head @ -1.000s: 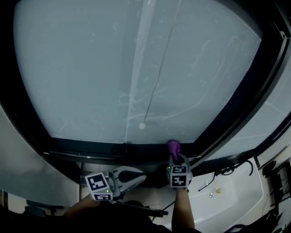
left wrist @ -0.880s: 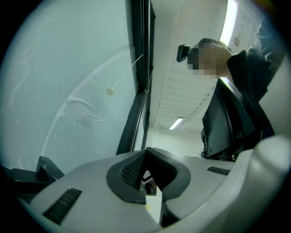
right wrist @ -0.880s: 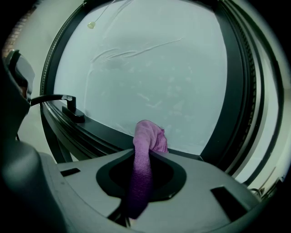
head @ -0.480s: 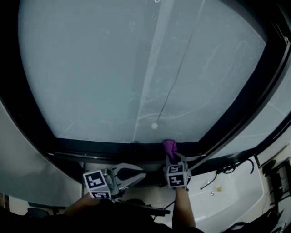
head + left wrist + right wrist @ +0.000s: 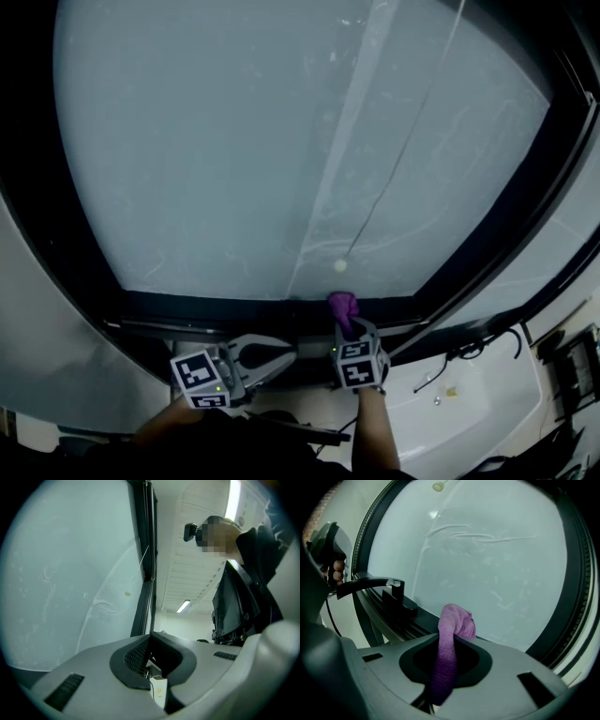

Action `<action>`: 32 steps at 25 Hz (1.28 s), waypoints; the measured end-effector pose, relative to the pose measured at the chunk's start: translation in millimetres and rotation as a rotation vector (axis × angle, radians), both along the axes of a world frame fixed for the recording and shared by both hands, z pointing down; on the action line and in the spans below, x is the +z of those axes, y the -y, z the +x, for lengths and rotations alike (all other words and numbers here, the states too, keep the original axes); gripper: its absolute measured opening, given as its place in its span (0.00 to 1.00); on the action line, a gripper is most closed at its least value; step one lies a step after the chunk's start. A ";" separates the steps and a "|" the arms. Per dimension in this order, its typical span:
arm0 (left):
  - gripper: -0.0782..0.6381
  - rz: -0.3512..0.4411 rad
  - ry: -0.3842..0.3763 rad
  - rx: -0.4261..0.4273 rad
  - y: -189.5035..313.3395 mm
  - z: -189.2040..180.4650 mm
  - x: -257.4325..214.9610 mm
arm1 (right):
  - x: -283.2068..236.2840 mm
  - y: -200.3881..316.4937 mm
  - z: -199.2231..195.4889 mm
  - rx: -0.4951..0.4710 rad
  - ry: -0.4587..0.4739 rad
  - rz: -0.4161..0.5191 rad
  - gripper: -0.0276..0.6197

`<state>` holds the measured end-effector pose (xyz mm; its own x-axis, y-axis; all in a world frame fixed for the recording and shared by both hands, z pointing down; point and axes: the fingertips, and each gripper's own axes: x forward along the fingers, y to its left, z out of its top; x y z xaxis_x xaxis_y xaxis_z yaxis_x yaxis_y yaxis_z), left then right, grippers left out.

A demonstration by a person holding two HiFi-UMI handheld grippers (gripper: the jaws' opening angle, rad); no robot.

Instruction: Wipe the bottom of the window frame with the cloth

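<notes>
right gripper (image 5: pixel 347 328): jaws clamped on cloth (image 5: pixel 342 305) | cloth at window frame (image 5: pixel 216 306) bottom | left gripper (image 5: pixel 284 354): jaws together, empty | wiping seemingly midway, extent unclear

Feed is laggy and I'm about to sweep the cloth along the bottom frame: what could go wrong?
Only a small wad of the purple cloth pokes past the fingers of the right gripper, so hard tips may scrape the bottom frame. The black handle sits left of the cloth in the right gripper view; a sweep there could snag. The cord bead hangs just above and might catch.
</notes>
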<state>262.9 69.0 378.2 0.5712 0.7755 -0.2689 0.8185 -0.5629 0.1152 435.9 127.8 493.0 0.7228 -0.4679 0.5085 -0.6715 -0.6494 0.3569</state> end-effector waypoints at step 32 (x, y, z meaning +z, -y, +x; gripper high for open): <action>0.10 -0.008 0.044 -0.305 46.3 -21.9 7.6 | -20.5 80.1 -38.7 -0.306 0.029 0.032 0.14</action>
<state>241.1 22.7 385.8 0.7886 0.5644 -0.2441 0.6059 -0.7809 0.1520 397.3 47.8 472.4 0.5314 -0.6777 0.5082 -0.8471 -0.4264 0.3172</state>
